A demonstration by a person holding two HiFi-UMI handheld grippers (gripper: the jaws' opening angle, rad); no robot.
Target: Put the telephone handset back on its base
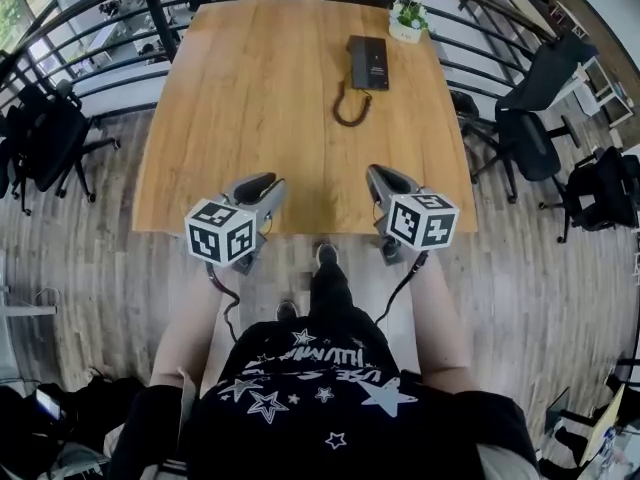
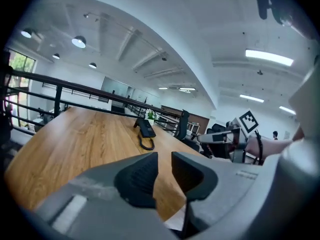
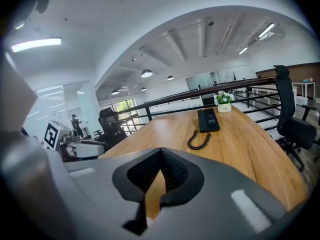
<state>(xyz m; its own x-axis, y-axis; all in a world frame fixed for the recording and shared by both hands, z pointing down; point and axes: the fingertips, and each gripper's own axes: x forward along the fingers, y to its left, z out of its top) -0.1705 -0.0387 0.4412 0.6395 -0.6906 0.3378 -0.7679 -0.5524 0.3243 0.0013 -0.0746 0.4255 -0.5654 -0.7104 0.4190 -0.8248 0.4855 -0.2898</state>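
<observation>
Head view: the telephone (image 1: 368, 63) lies well ahead on the surface (image 1: 250, 118), right of centre, its long axis pointing away and its coiled cord (image 1: 350, 106) trailing nearer. The right tongs (image 1: 388, 178), closed and empty, are nearer; the left tongs (image 1: 255, 183) are part-open and empty.

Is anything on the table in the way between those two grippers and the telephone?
Nothing visible. Only bare table separates the left gripper and right gripper from the telephone; the potted plant stands beyond it.
</observation>
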